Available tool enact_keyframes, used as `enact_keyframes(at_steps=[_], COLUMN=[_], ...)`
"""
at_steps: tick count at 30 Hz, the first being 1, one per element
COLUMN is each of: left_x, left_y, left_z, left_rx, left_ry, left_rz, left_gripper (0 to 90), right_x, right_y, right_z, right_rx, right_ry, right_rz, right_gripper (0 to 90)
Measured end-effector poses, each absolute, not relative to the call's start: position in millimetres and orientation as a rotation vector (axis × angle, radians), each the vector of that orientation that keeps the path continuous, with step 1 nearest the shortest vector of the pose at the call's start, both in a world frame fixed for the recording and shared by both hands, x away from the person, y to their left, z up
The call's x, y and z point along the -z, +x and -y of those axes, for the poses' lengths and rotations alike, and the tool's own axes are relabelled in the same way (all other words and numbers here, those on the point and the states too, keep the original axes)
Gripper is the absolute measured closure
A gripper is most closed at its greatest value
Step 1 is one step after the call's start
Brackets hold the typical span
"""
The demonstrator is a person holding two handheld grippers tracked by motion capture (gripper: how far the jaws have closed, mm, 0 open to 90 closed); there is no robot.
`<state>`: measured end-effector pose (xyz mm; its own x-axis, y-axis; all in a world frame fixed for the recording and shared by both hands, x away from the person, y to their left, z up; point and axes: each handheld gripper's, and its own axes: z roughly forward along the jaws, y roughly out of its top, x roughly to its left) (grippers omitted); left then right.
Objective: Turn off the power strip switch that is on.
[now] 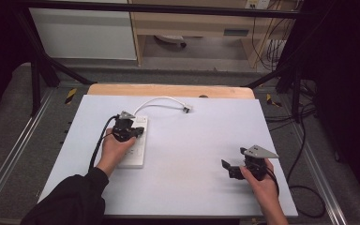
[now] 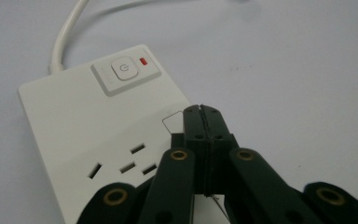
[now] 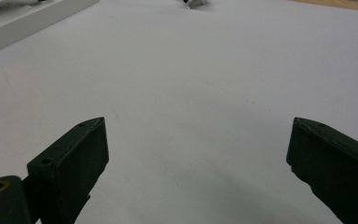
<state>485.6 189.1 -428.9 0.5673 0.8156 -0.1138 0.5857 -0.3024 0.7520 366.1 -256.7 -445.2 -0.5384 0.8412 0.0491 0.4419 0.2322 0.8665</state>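
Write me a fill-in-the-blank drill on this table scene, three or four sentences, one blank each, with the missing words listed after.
1. The left tongs are ____, their jaws pressed together over the white plastic power strip.
2. The right tongs are ____, with bare white tabletop between the jaws.
3. The small indicator light beside the square white power button is coloured ____.
4. The power strip's white cable curves away and ends in a plug lying on the ____.

Missing words: shut; open; red; tabletop
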Motion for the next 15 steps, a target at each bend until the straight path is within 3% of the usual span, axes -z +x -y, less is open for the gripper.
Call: enact_keyframes(at_steps=[15], left_x=[430.0], left_y=[482.9], left_z=[-188.3], left_rx=[-0.39], left_ry=[2.013], left_rz=[-1.114], left_gripper=[90.0], right_x=[445.5], right_y=[365.9], right_z=[255.9], right_rx=[-1.239], right_ry=[1.173], right_rz=[-2.089], right_gripper=[6.0])
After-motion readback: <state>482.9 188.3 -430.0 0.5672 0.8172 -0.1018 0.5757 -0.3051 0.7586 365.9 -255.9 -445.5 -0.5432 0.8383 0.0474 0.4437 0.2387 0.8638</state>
